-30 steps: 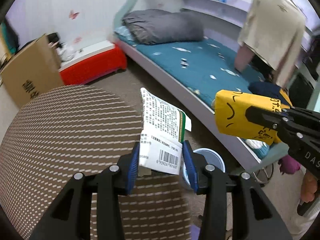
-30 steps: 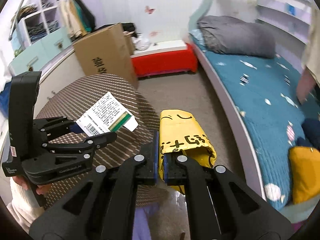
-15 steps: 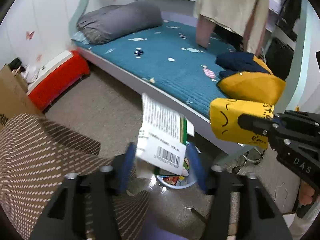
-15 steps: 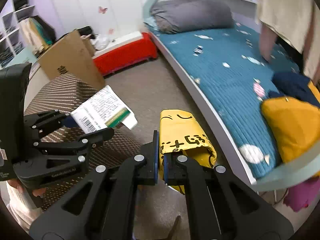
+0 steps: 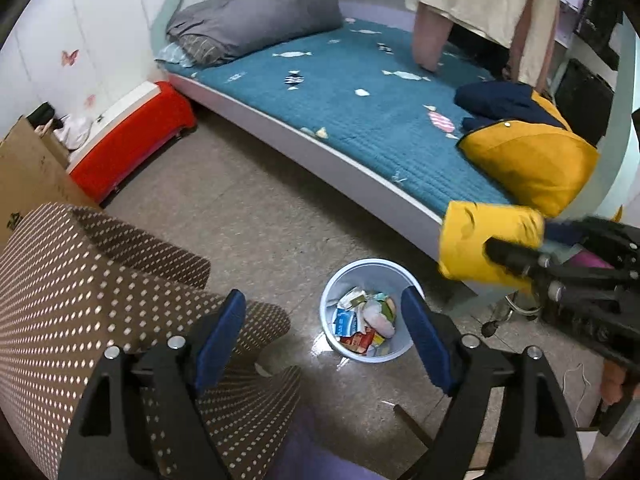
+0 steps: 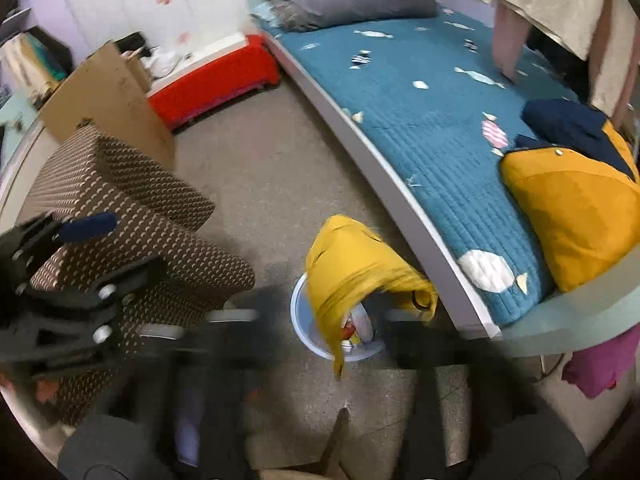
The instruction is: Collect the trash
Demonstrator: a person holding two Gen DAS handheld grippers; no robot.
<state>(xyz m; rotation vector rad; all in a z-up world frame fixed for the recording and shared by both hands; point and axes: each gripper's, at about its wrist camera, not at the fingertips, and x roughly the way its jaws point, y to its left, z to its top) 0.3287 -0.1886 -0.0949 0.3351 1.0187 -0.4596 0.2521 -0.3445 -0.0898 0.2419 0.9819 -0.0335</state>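
A pale blue trash bin (image 5: 366, 280) with several wrappers in it stands on the floor beside the bed. My left gripper (image 5: 324, 332) is open and empty, right above the bin. In the left wrist view my right gripper (image 5: 516, 254) holds a yellow wrapper (image 5: 476, 240) to the right of the bin. In the right wrist view the fingers are a motion blur spread wide, and the yellow wrapper (image 6: 352, 272) hangs loose over the bin (image 6: 304, 332).
A brown dotted tablecloth (image 5: 80, 300) covers the table at the left. A bed with a teal cover (image 5: 360, 112) runs along the right, with a yellow cushion (image 5: 532, 164) on it. A red bench (image 5: 132, 152) and a cardboard box (image 6: 108, 100) stand by the wall.
My left gripper opened and the white barcode packet left it. Both grippers swung from the table to over the bin. The right fingers blur apart and the yellow wrapper sags.
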